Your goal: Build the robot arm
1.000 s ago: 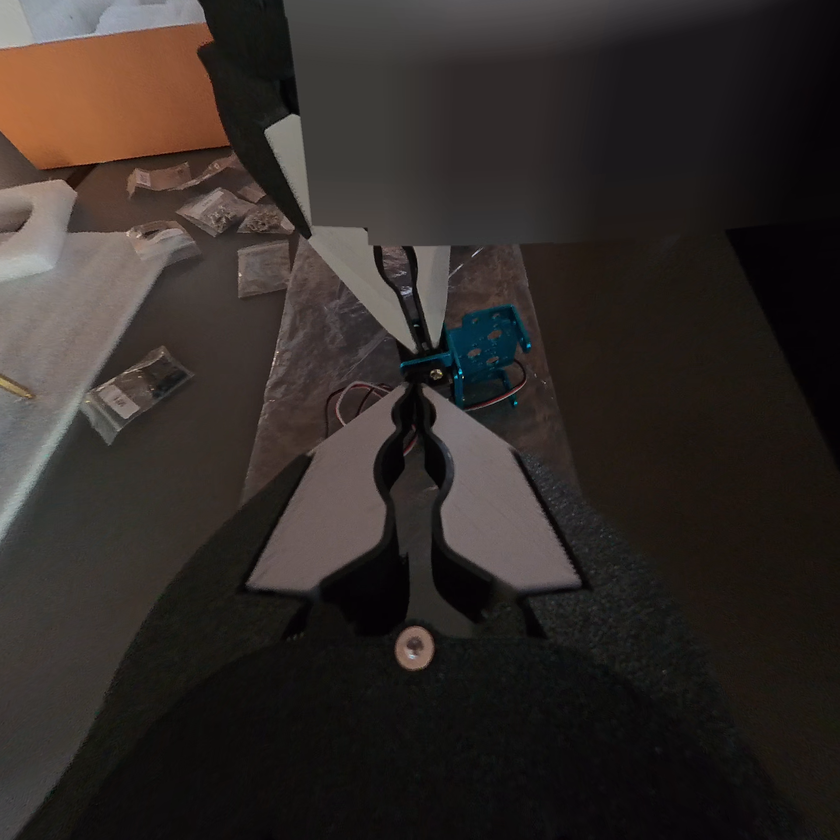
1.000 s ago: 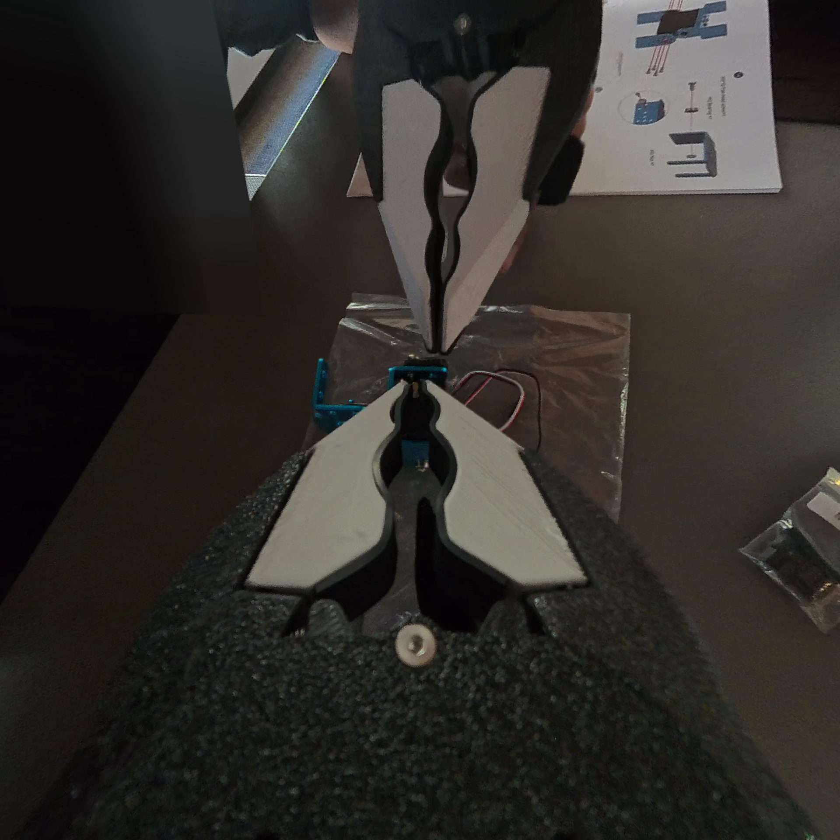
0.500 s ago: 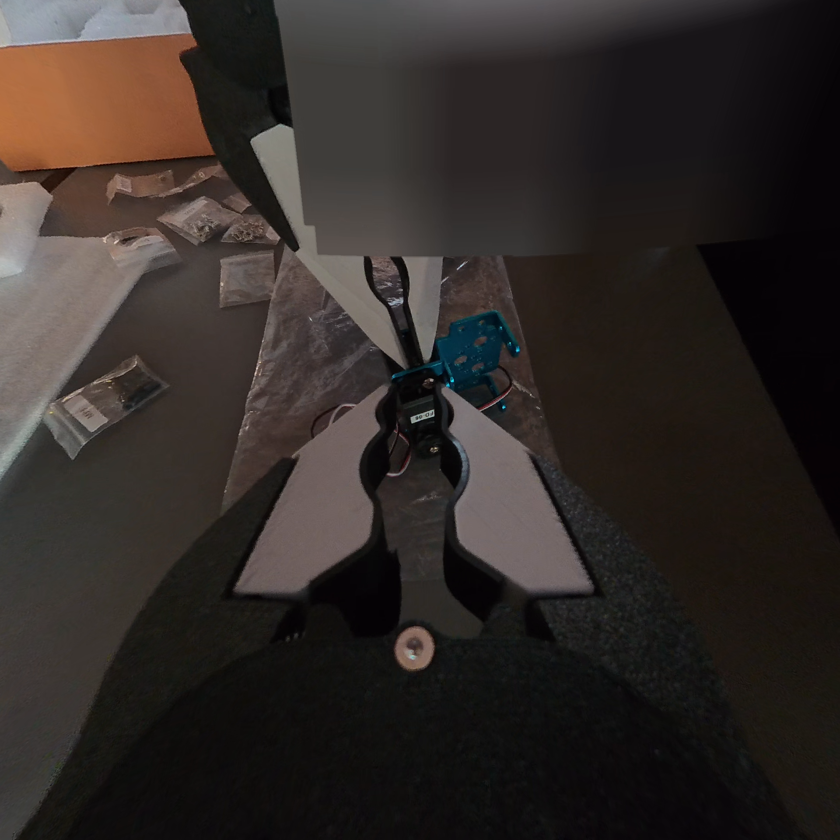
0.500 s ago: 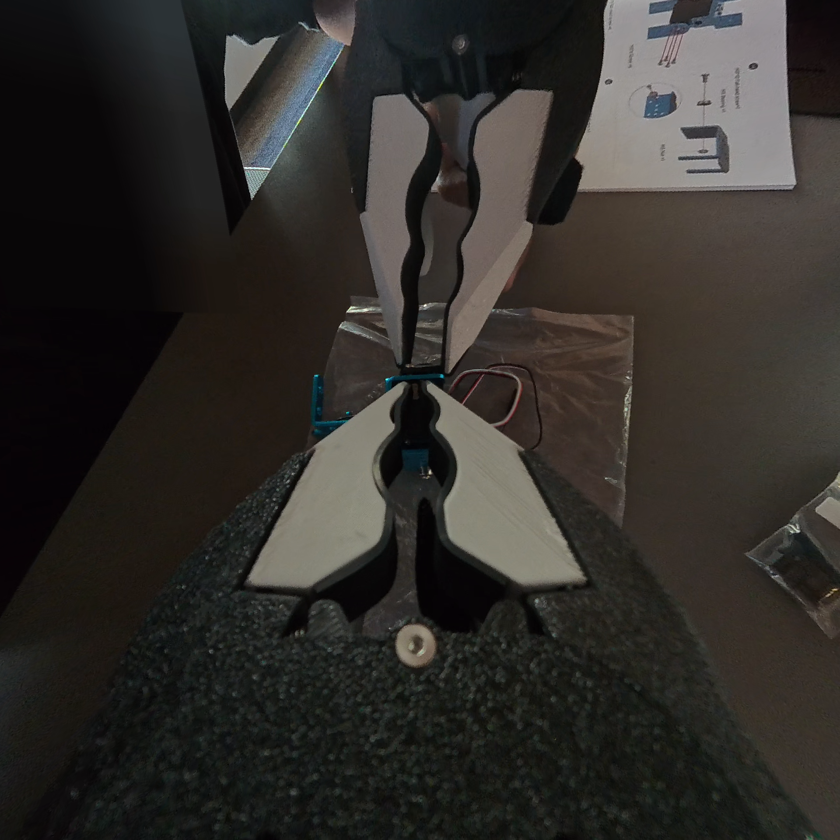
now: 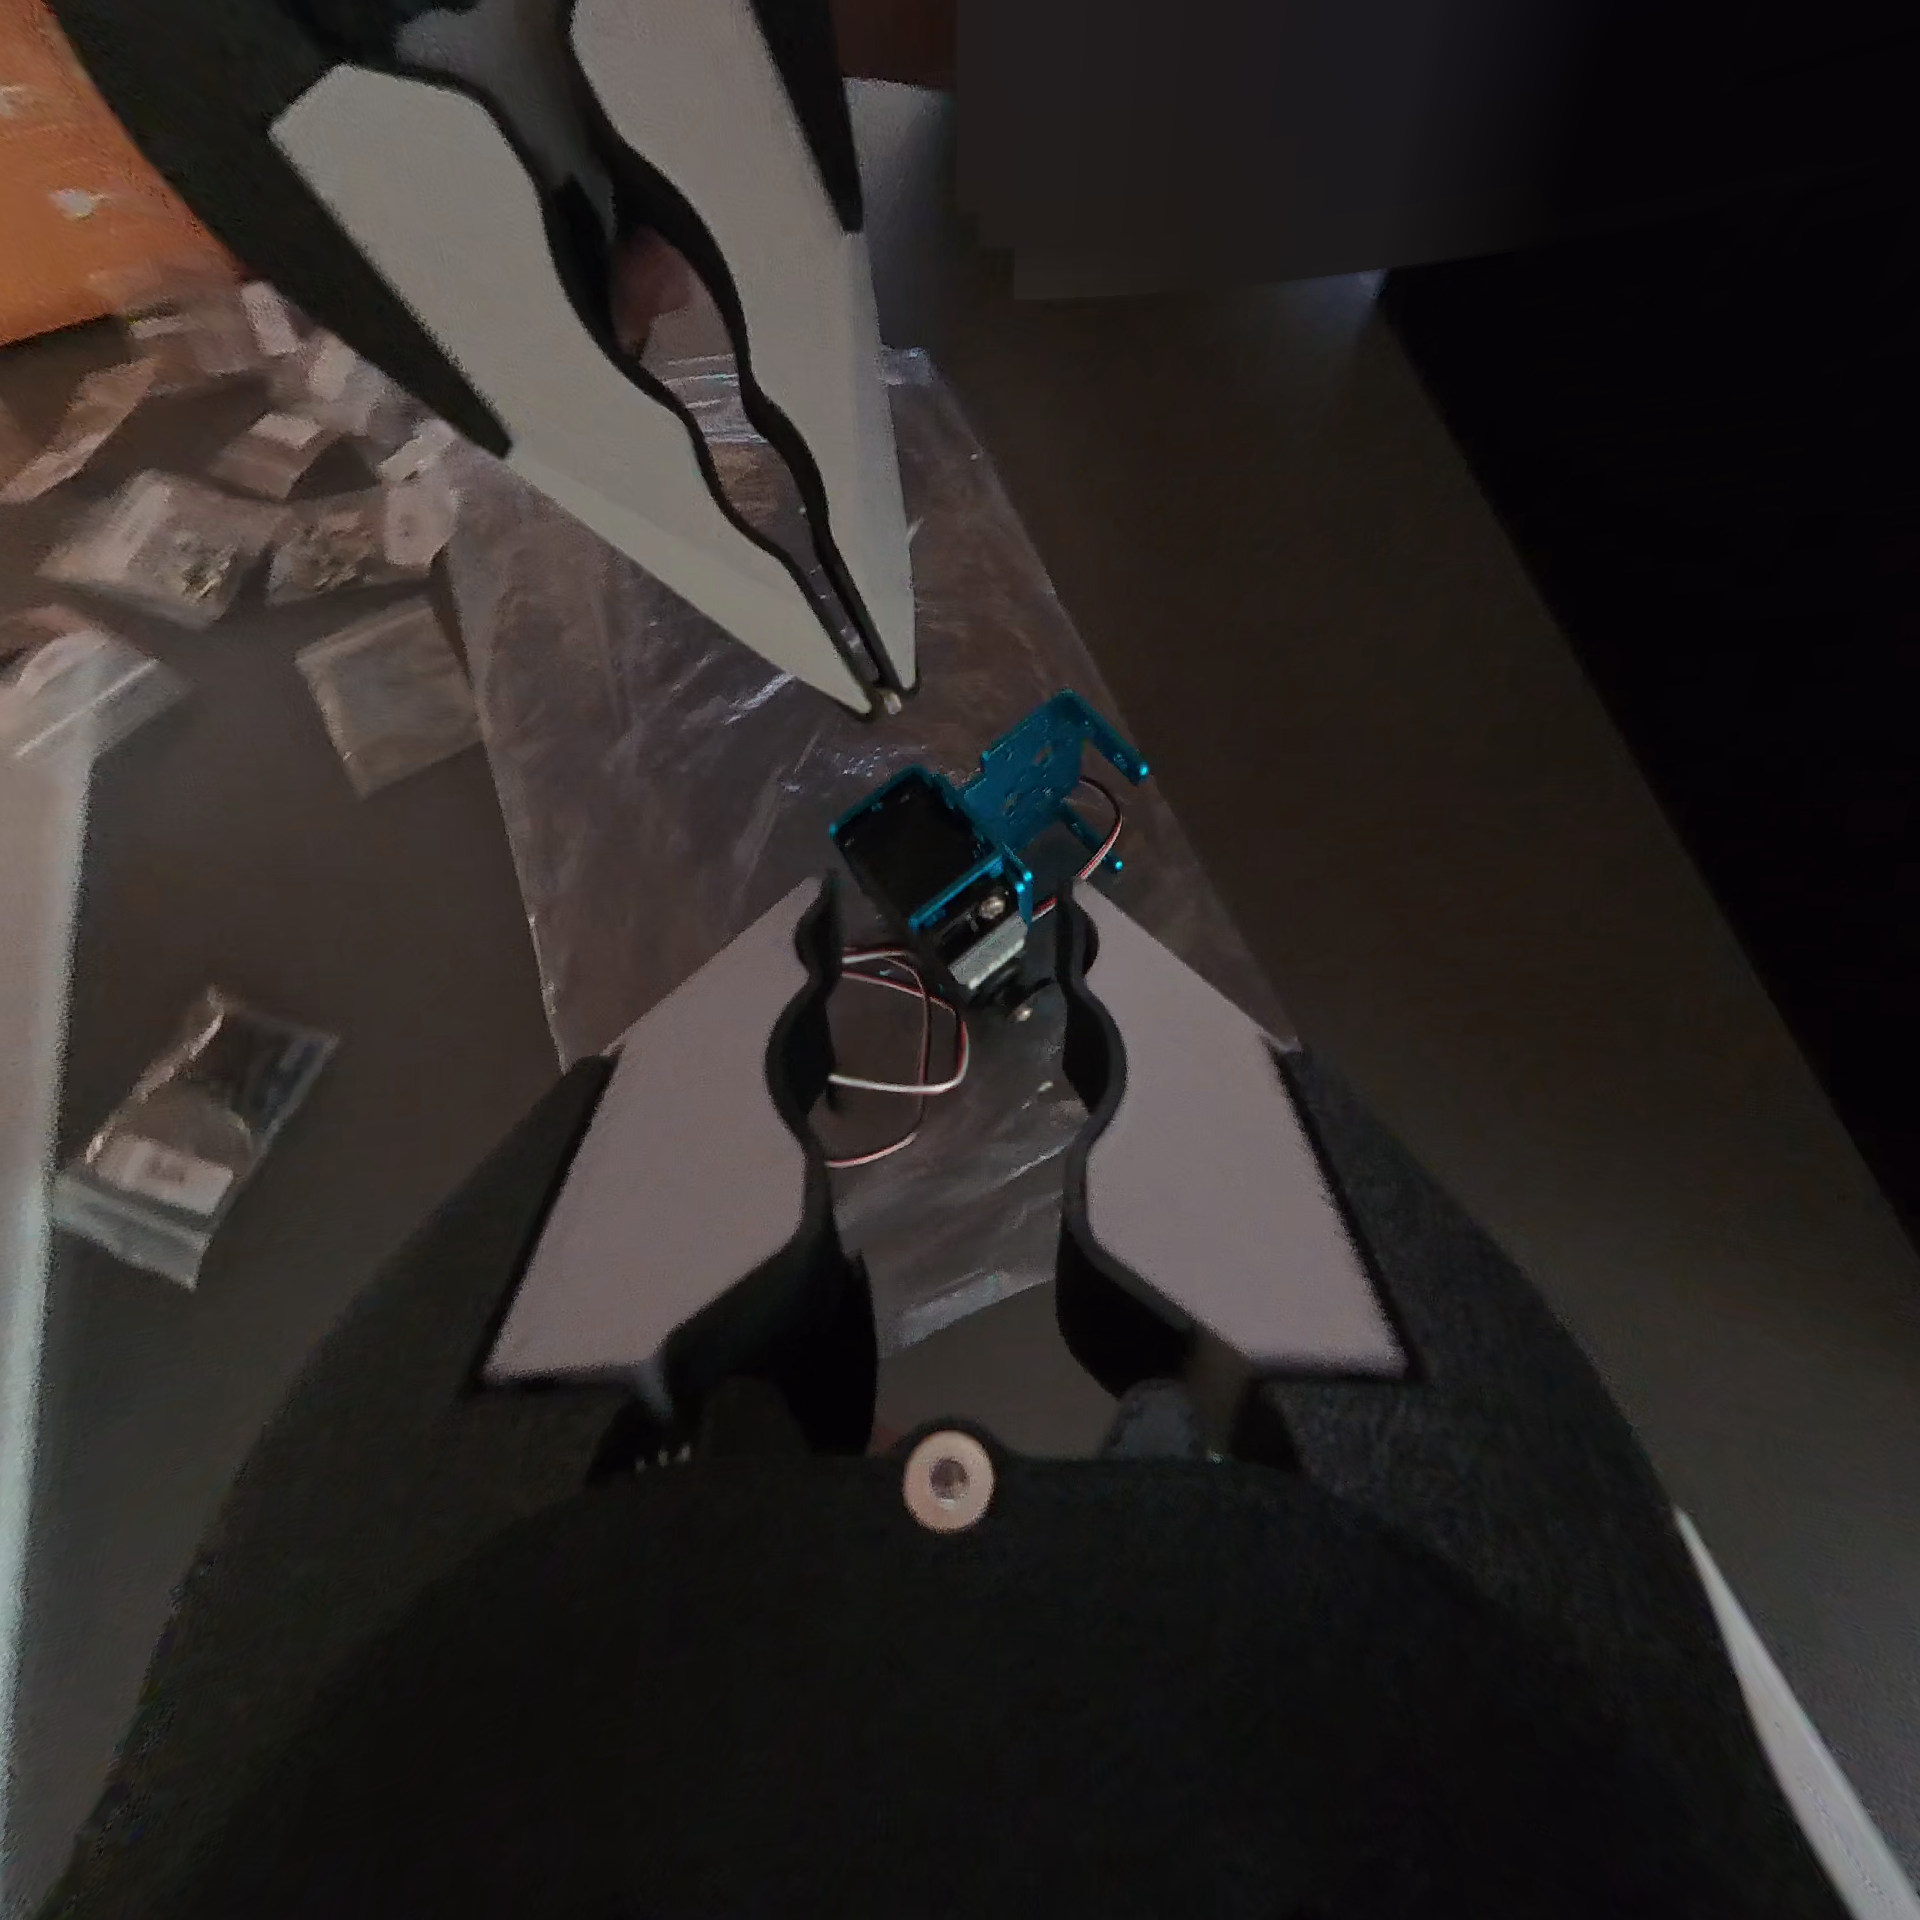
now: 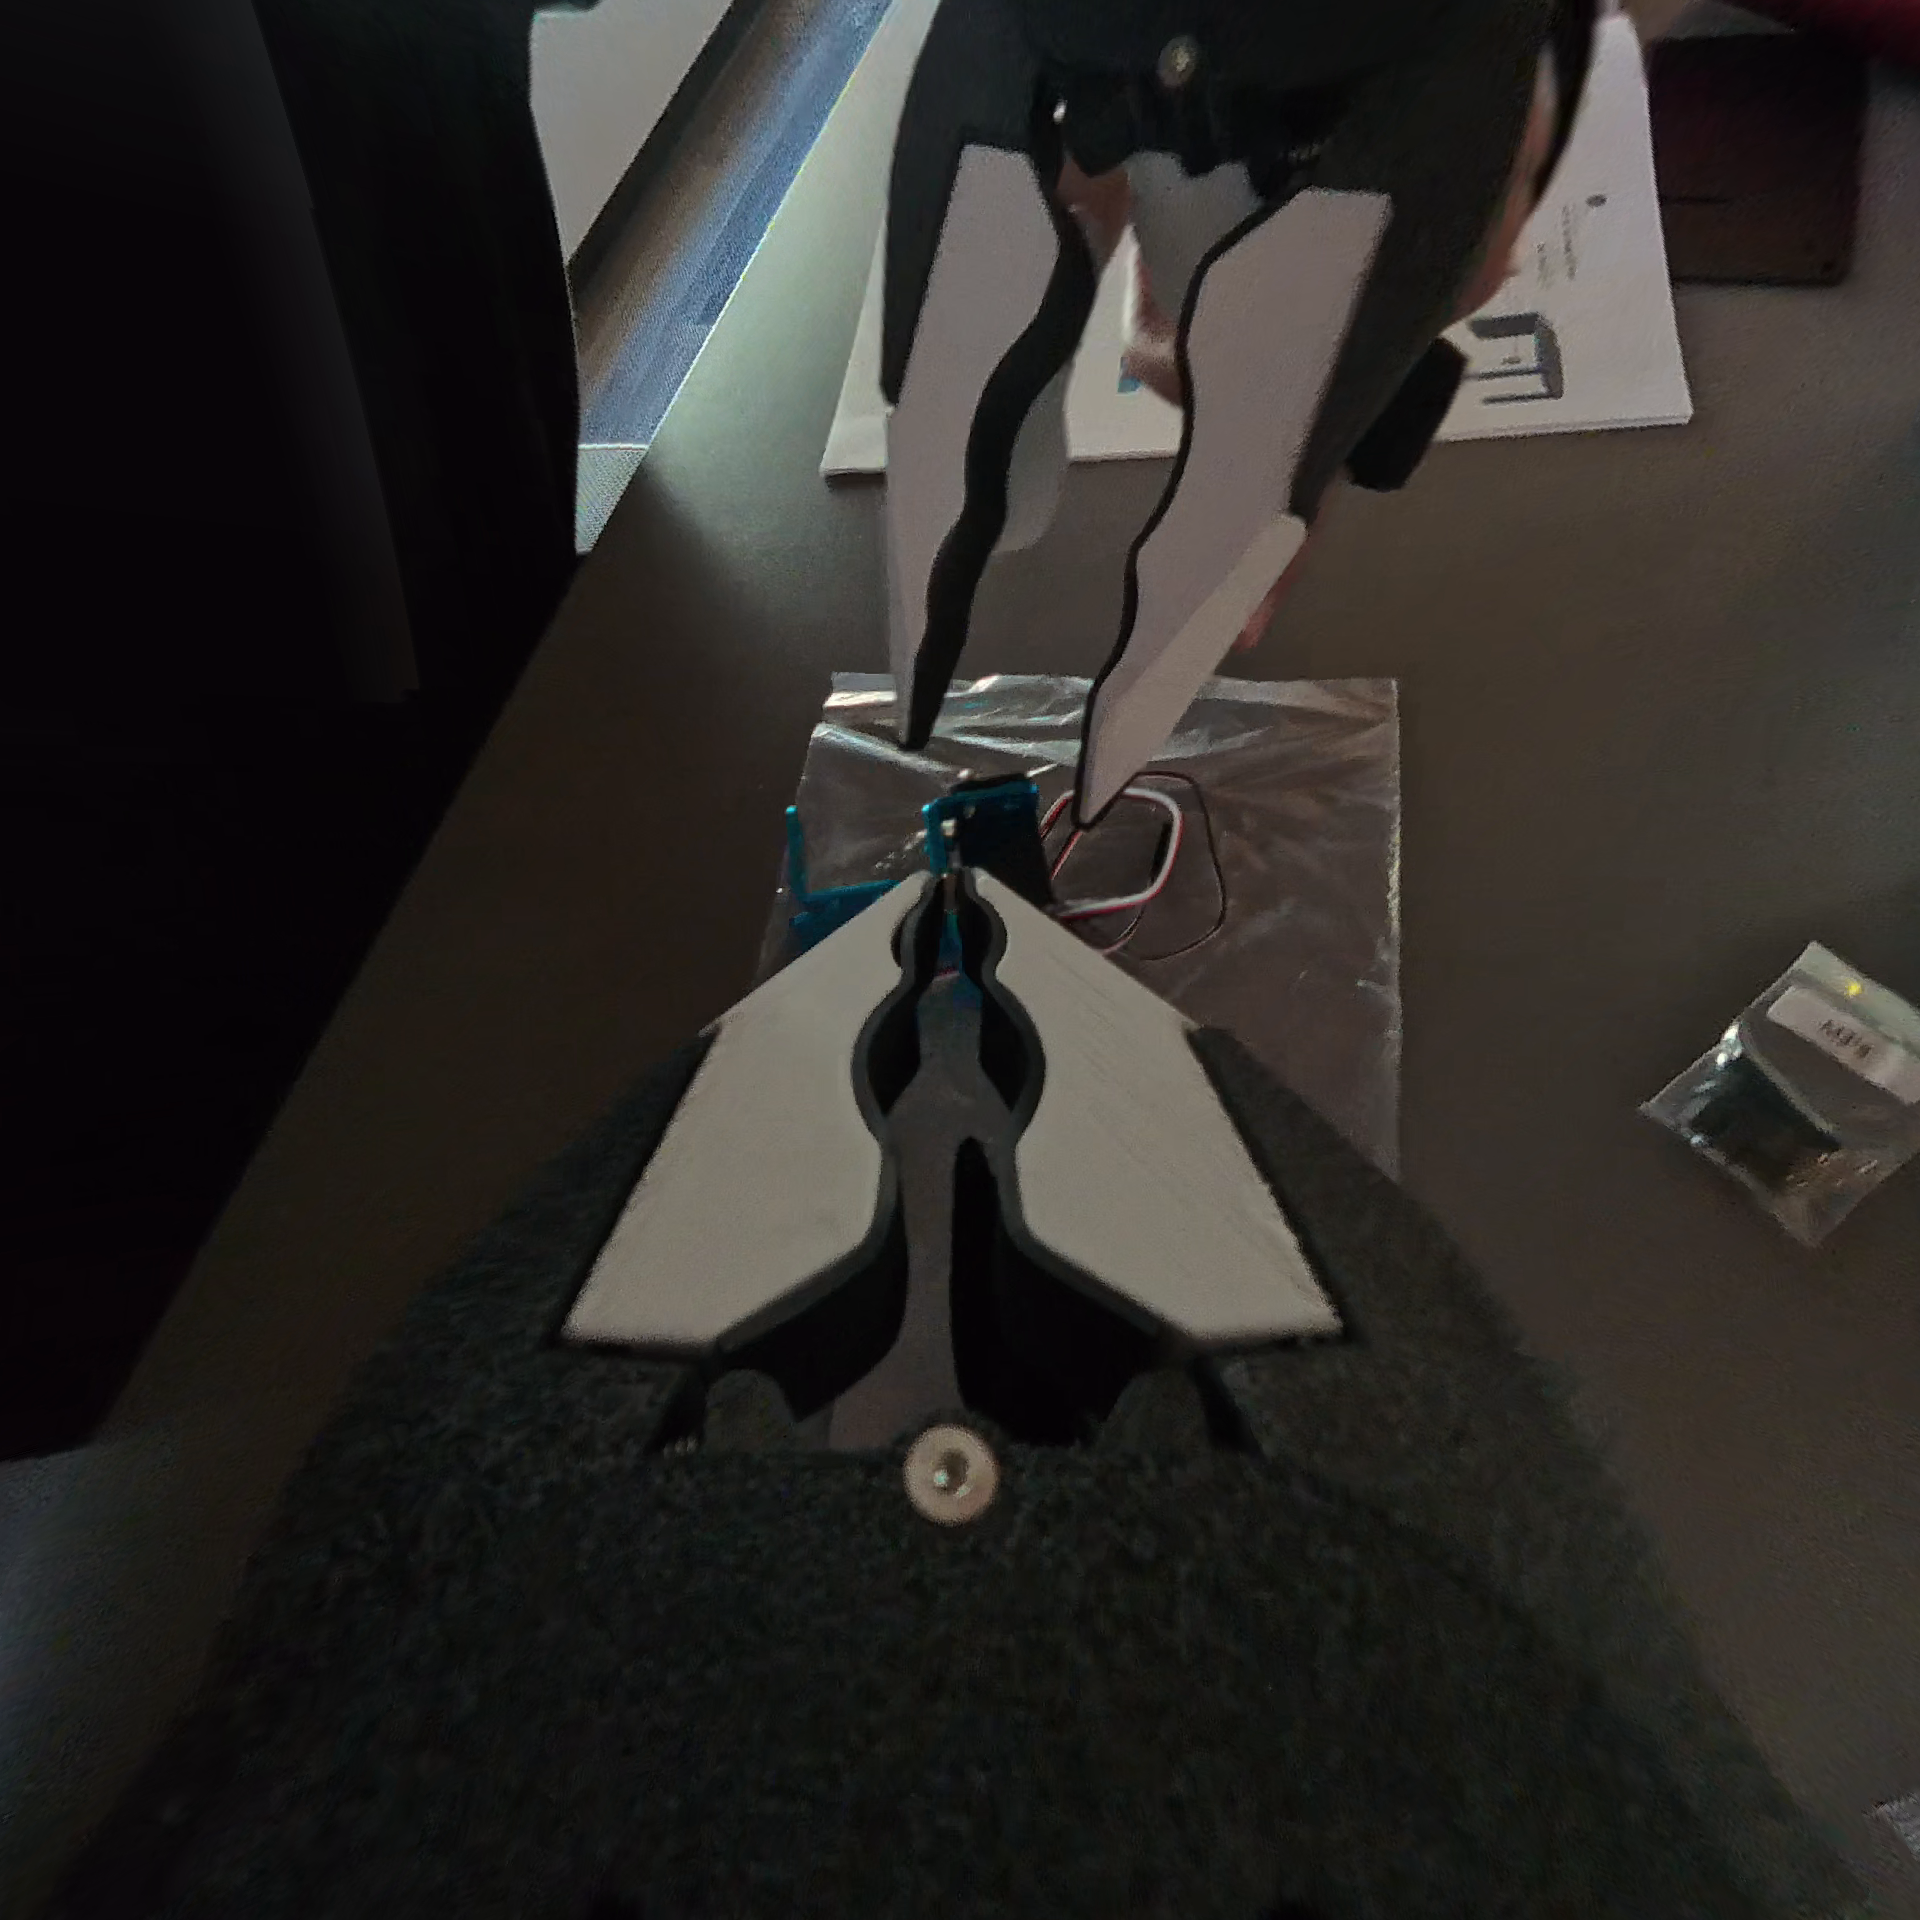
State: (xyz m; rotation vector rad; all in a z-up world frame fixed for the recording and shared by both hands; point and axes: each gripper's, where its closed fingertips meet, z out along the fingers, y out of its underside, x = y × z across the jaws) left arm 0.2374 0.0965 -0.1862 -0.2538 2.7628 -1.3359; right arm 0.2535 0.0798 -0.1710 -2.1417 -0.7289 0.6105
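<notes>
In the left wrist view the left gripper (image 5: 951,904) fills the lower half of the frame. Its jaws are spread wide and grip nothing. Between their tips, just above the middle of the frame, lies a black servo (image 5: 914,852) seated in a blue bracket (image 5: 1039,779), tilted on its side. I cannot tell whether the right-hand tip touches the servo's end. The servo's wires (image 5: 894,1049), red, white and dark, loop down into the gap between the jaws. Servo, bracket and wires all rest on a clear plastic bag (image 5: 644,748) spread flat on the dark desk (image 5: 1455,831). The right gripper (image 5: 885,704) comes in from the upper left of the frame with its jaws pressed together, the tips just above and to the left of the servo and apart from it. A pale speck shows at the tips, too small to identify. Small bags of parts (image 5: 197,1122) lie blurred along the left side, with an orange box (image 5: 62,208) in the upper left corner. In the right wrist view the right gripper (image 6: 951,883) has its closed tips just in front of the bracket (image 6: 987,810). The left gripper (image 6: 1003,774) hangs from the top of the frame, one tip on either side of the servo (image 6: 1003,842). A printed sheet (image 6: 1621,343) lies in the upper right, and a small bag with dark parts (image 6: 1808,1091) lies at the right edge.
</notes>
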